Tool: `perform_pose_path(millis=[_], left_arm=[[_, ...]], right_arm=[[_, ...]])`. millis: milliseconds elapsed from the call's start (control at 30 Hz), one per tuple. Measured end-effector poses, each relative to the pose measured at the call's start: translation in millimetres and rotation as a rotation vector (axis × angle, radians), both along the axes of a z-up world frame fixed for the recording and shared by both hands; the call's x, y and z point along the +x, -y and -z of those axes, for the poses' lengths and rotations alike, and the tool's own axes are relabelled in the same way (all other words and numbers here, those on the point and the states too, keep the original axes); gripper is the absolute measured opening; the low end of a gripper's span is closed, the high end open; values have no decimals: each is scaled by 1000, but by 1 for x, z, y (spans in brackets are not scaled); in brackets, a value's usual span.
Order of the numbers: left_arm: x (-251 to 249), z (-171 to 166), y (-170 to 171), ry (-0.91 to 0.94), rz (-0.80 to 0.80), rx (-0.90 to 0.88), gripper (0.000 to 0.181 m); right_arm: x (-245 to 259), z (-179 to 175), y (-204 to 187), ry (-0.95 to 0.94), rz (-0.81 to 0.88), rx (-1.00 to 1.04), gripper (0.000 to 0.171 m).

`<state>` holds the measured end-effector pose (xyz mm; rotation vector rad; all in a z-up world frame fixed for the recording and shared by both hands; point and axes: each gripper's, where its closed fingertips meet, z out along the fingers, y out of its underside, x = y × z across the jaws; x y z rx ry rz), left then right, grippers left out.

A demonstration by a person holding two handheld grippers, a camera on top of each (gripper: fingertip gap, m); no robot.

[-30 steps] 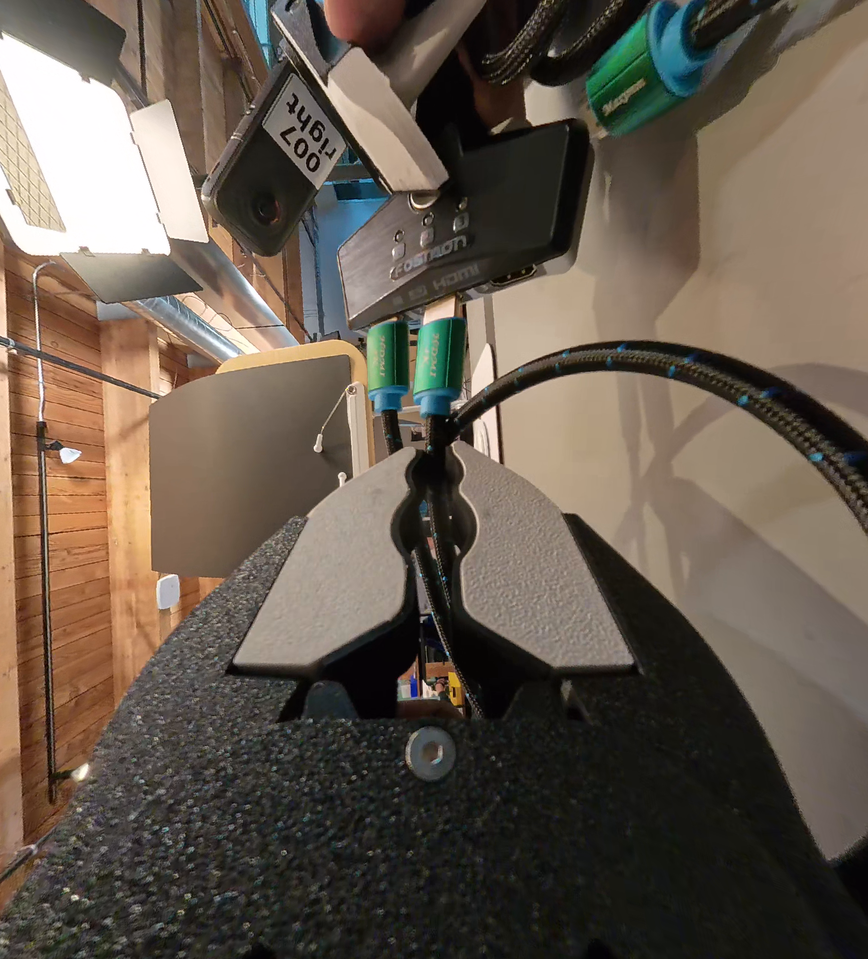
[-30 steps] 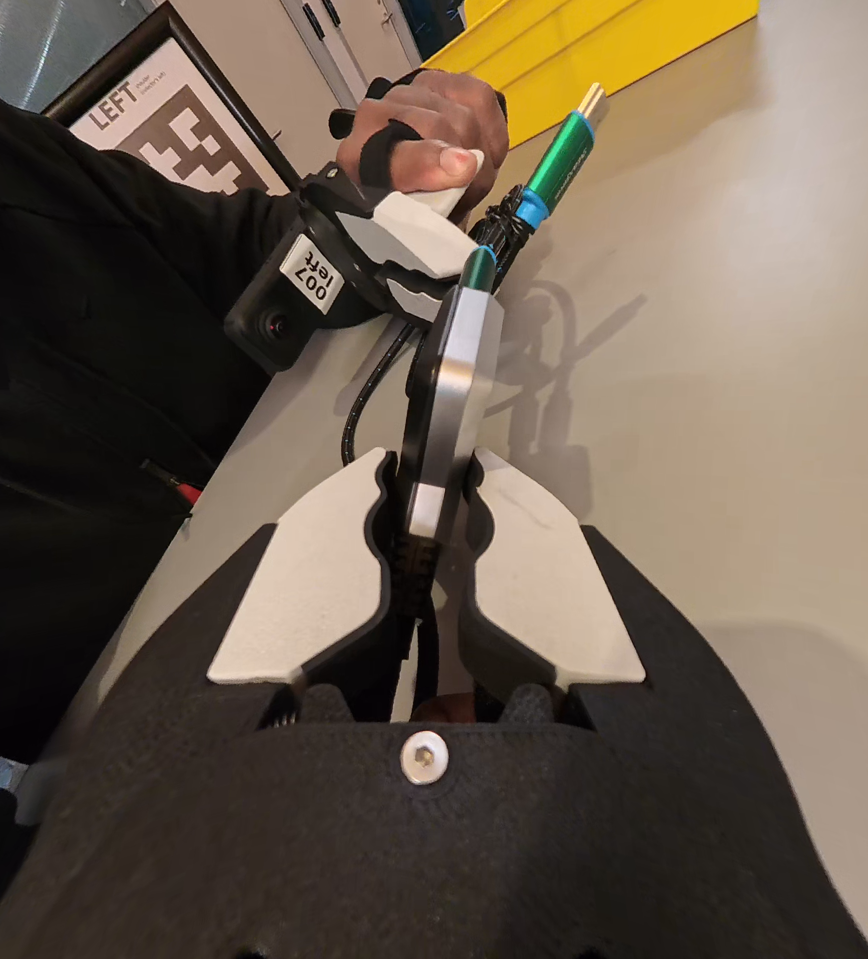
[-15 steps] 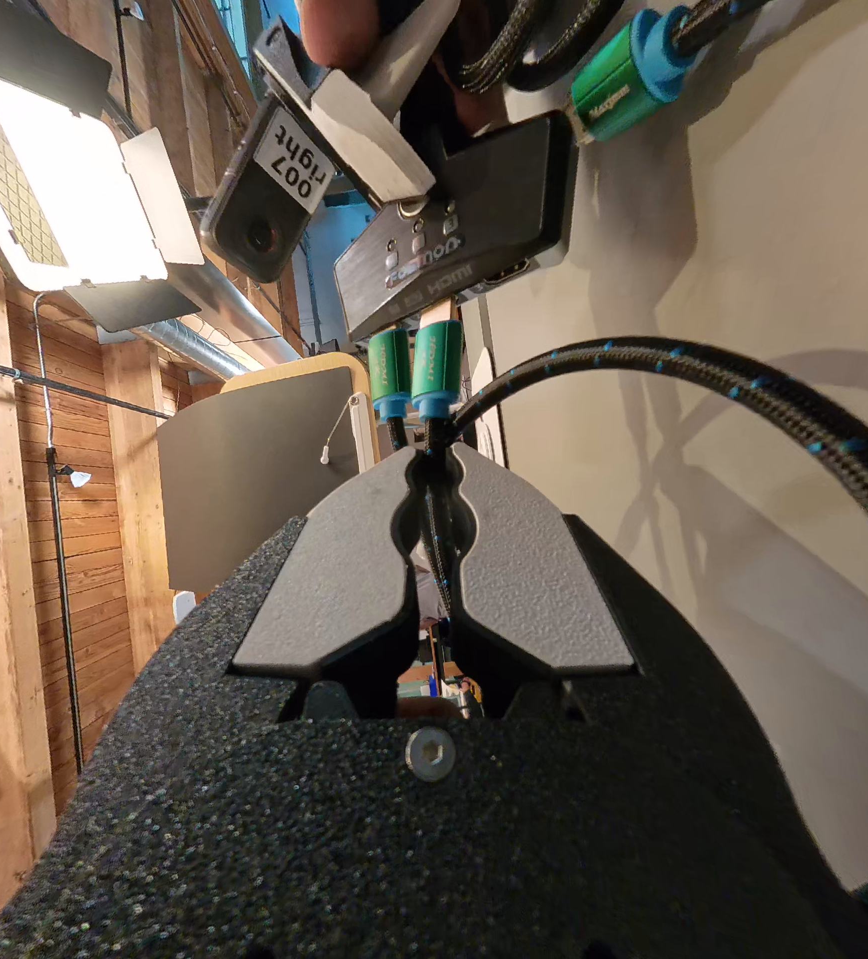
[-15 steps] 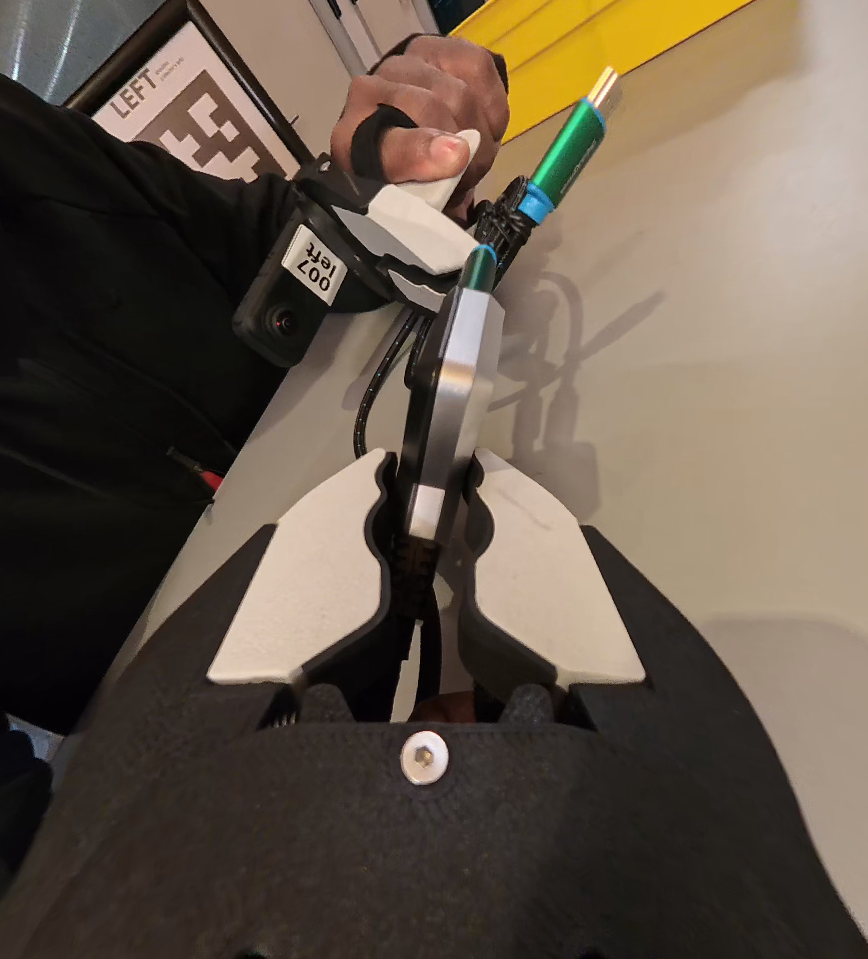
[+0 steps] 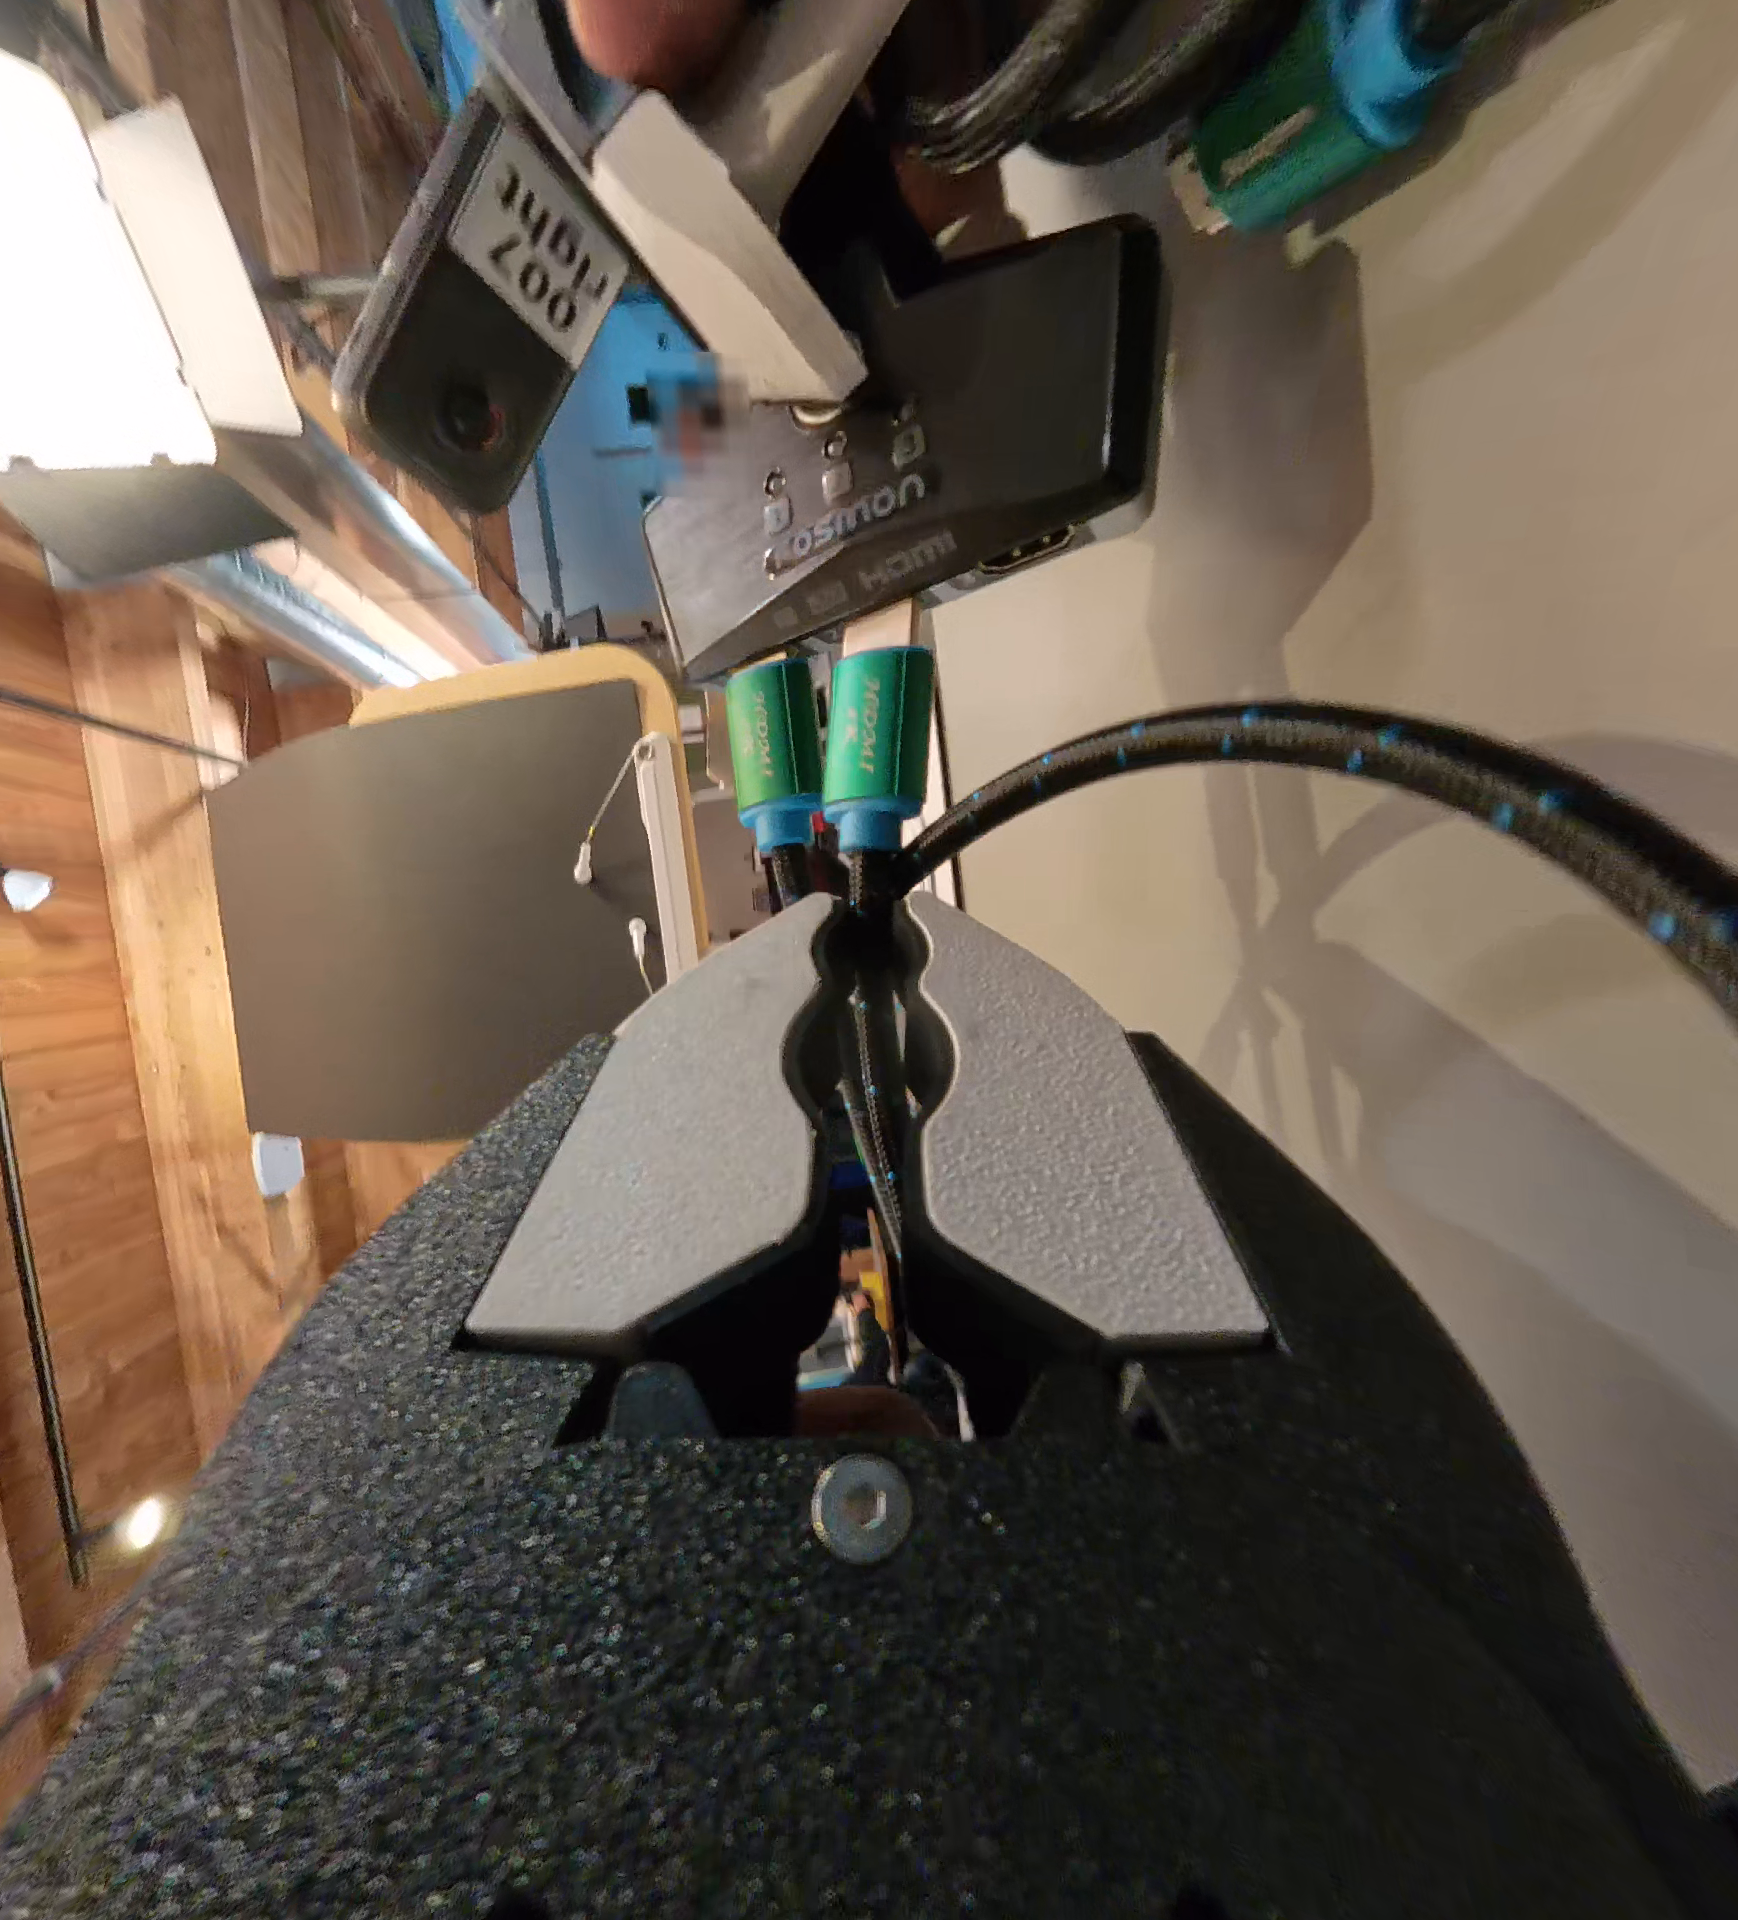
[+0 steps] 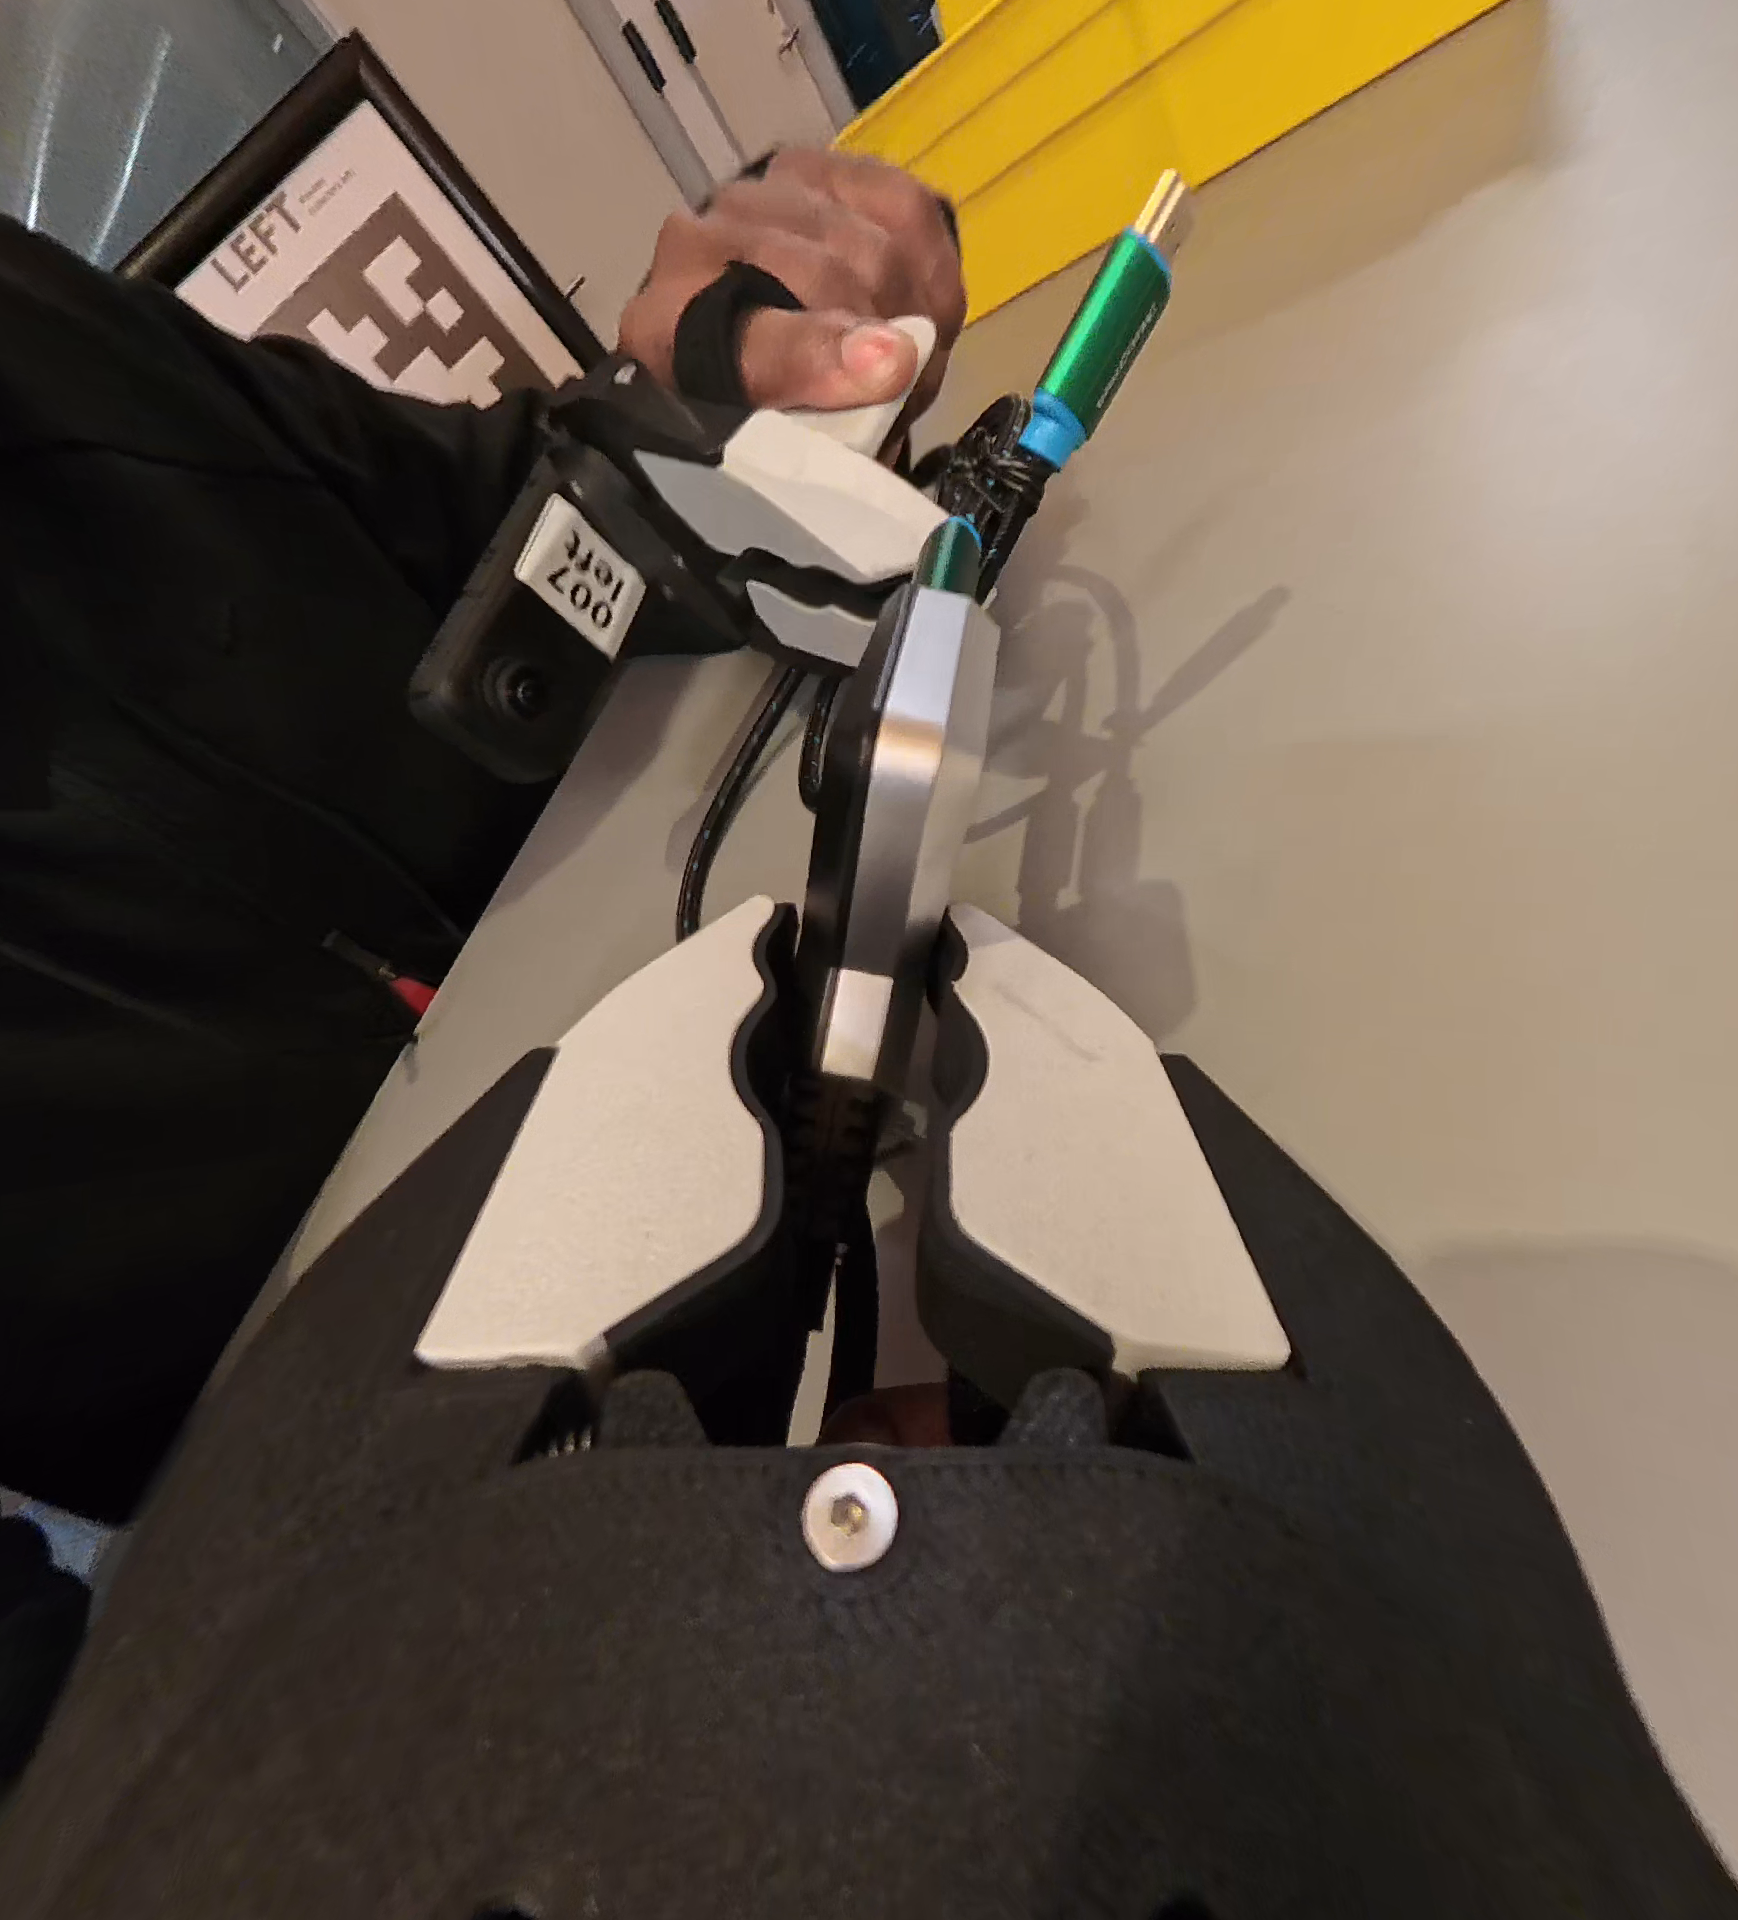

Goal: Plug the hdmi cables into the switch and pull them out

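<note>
My left gripper (image 5: 870, 920) is shut on the black braided cable (image 5: 1364, 748) just behind a green HDMI plug (image 5: 880, 738). That plug's metal tip shows partly outside the dark switch (image 5: 1000, 416). A second green plug (image 5: 769, 748) sits in the port beside it, and a third port (image 5: 1036, 549) is open. My right gripper (image 6: 860, 925) is shut on the switch (image 6: 922, 769), held edge-on above the table. A loose green plug (image 6: 1104, 332) sticks up beyond it, and it also shows in the left wrist view (image 5: 1280, 156).
The beige table (image 6: 1467, 727) lies to the right. A yellow bin (image 6: 1104, 94) stands at its far end. A person's black sleeve (image 6: 169, 675) fills the left, with a framed marker board (image 6: 366, 270) behind. A lamp panel (image 5: 34, 312) and wooden wall (image 5: 65, 1039) are in the left wrist view. My right fingertips sit around 7 cm from my left ones.
Both grippers keep their holds. A little more of the middle plug's metal tip shows outside the switch. The left wrist view has swung slightly.
</note>
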<state>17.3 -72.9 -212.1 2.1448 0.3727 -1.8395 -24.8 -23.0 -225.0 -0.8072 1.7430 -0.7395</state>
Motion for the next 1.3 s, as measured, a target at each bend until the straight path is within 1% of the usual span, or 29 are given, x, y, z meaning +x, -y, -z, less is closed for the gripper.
perform_pose_path(millis=[100,200,300,467,533,600,633,800,933,1000,1300], left_arm=[[-2,-4,13,-57,-102,54,6],[-2,-4,20,-95,-147,129,7],[-2,-8,28,-147,-231,213,8],[0,-11,32,-194,-285,325,9],[1,-11,37,-213,-322,371,9],[1,-8,38,-216,-327,439,8],[1,-8,39,-222,-332,443,8],[0,-9,35,-190,-221,371,7],[2,-8,22,-111,-41,271,6],[4,-6,15,-82,20,230,6],[5,-7,-1,-44,117,82,6]], right_arm=[[-1,-4,10,34,58,10,24],[2,-3,13,30,74,17,24],[4,-2,19,26,107,20,24],[2,-1,31,24,183,14,24],[0,-5,38,55,225,18,24],[2,-6,37,62,212,18,24],[4,-5,35,51,199,13,24],[5,-7,29,62,168,-3,24],[5,-8,22,54,122,-22,24],[7,-7,18,46,97,-23,24],[7,-8,2,58,6,-8,25]])
